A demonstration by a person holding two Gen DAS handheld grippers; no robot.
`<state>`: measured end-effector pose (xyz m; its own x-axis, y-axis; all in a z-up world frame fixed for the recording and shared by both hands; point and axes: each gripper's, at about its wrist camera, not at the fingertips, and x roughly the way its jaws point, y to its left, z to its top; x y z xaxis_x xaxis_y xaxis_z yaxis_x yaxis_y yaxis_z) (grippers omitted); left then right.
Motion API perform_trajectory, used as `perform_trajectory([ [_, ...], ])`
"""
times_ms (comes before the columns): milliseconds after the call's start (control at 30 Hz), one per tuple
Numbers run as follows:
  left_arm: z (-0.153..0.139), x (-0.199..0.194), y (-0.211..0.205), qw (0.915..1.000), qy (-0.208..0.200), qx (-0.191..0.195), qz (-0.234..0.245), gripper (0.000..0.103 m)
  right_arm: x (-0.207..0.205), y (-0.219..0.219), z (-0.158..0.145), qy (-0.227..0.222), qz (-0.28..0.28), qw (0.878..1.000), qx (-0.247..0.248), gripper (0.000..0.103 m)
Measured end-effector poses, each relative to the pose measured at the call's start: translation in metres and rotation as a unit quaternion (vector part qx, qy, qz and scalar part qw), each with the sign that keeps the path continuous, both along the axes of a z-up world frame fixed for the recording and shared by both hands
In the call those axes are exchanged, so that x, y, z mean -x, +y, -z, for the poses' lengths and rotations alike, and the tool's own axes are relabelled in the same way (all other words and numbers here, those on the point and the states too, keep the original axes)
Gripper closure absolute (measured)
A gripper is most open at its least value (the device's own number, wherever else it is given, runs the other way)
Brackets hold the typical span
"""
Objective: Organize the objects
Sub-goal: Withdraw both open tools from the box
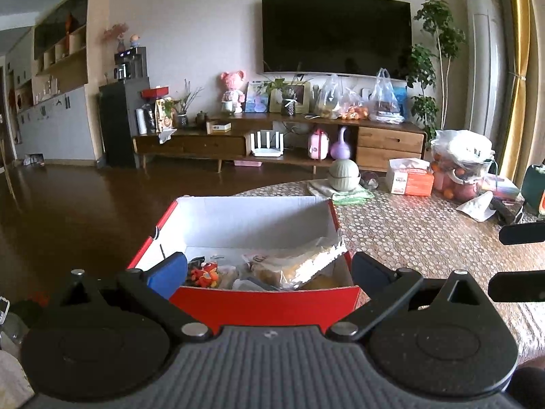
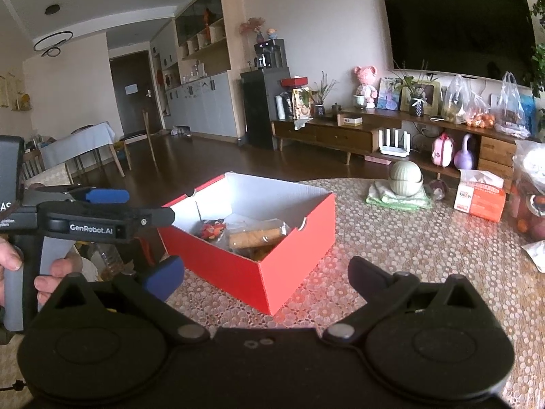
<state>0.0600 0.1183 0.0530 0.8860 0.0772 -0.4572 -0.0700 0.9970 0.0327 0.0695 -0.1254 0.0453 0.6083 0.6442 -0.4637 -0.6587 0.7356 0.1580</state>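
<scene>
Red cardboard box (image 1: pixel 264 301), lid off, white inside, sits on the patterned counter (image 1: pixel 425 235) near its left edge. Inside: orange toy figure (image 1: pixel 205 274), clear bag of biscuit-like snacks (image 1: pixel 299 262) leaning on the right wall, more wrapped items underneath, hard to tell what.

Left gripper (image 1: pixel 269 271) hovers just in front of the box, jaws spread wide to either side of its near wall, grasping nothing. In the right wrist view it shows from the side (image 2: pixel 102 209), held by a hand (image 2: pixel 20 272) at the box's left.

Right gripper (image 2: pixel 265 272) hangs over the counter before the box's near corner (image 2: pixel 269 272), jaws released, empty.

Farther back on the counter: pale green bowl-shaped container (image 2: pixel 405 177) on a folded cloth (image 2: pixel 398 199), orange-white tissue box (image 2: pixel 480 199), bagged fruit (image 1: pixel 456 167).
</scene>
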Motion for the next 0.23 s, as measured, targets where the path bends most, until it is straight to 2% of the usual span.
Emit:
perform_trajectory([
  [233,0.003,-0.001,-0.006,0.9999,0.005,-0.004,0.008,0.000,-0.003,-0.016,0.005,0.010,0.017,1.000,0.000,0.000],
])
